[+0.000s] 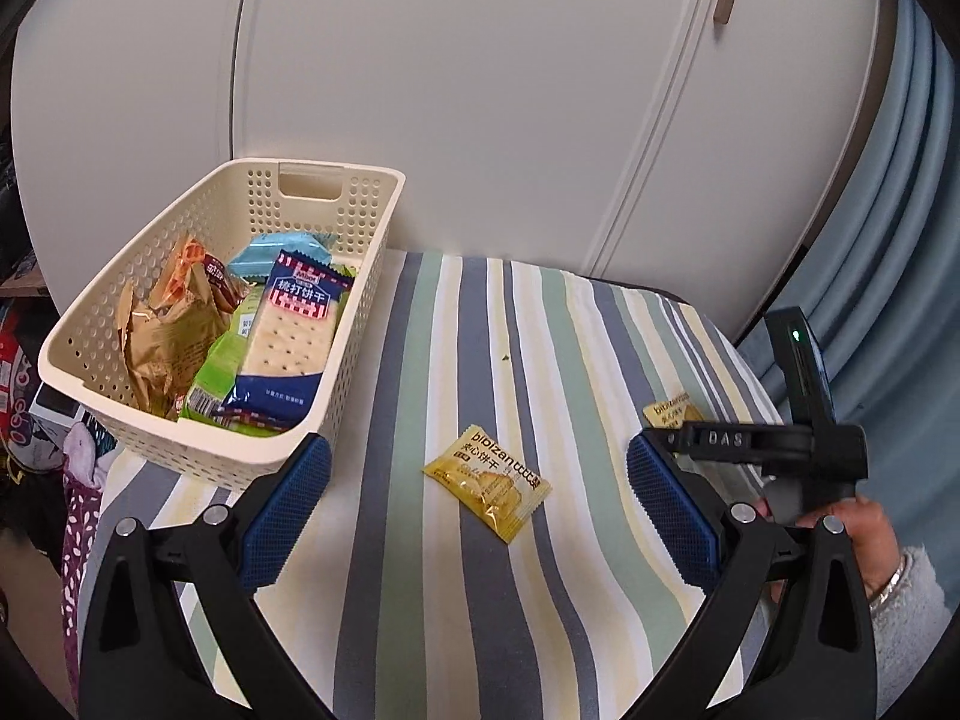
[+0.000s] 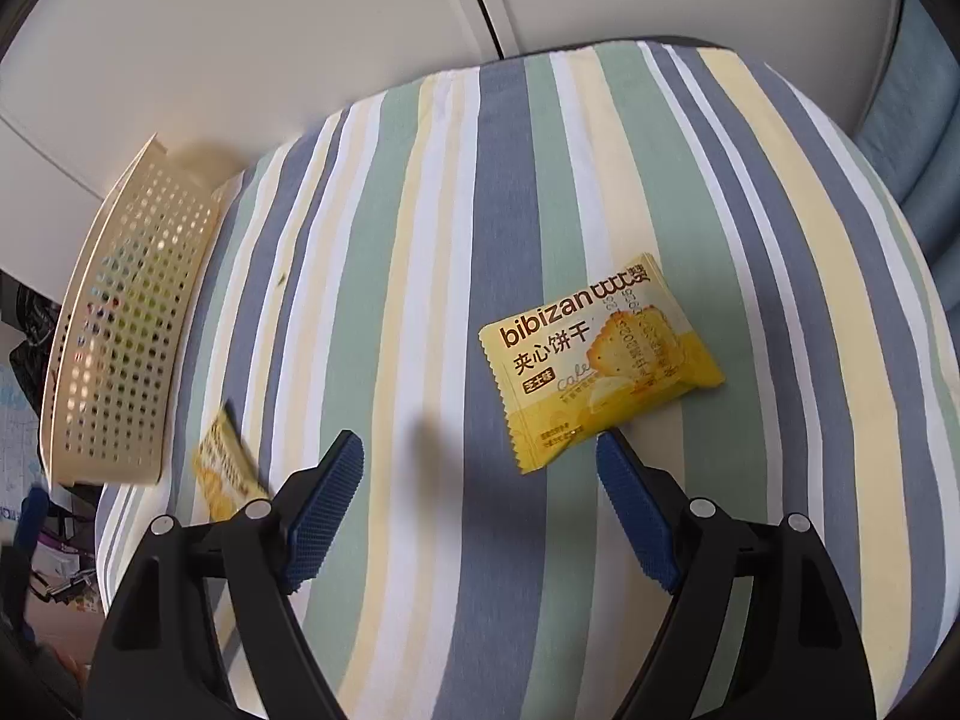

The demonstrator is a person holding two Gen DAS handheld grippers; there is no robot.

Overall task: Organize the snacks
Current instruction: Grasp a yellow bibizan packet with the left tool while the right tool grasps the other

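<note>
1. Left gripper (image 1: 477, 498): fingers spread wide apart and empty, held low over the near part of the striped cushion (image 1: 600, 360), pointing toward the far wall.
2. Right gripper (image 2: 480, 504): blue-padded fingers (image 2: 327, 504) spread apart with nothing between them, angled down over the cushion; in the left wrist view its body is seen at the right edge, gripped by a hand (image 1: 864, 546) in a fleecy grey sleeve.
3. Yellow biscuit packet, first (image 2: 600, 360): lying flat on the cushion just beyond the right gripper's right finger; contact between the two cannot be told.
4. Yellow biscuit packet, second (image 1: 487, 483): lying flat on the cushion between the left gripper's fingertips in view, untouched.
5. Cream perforated basket (image 1: 360, 252): placed at the far left of the cushion, holding a blue cracker pack (image 1: 288, 336), a green pack, a light-blue pack and crumpled tan wrappers (image 1: 162, 336).
6. White cabinet doors (image 1: 480, 90): seen behind the cushion.
</note>
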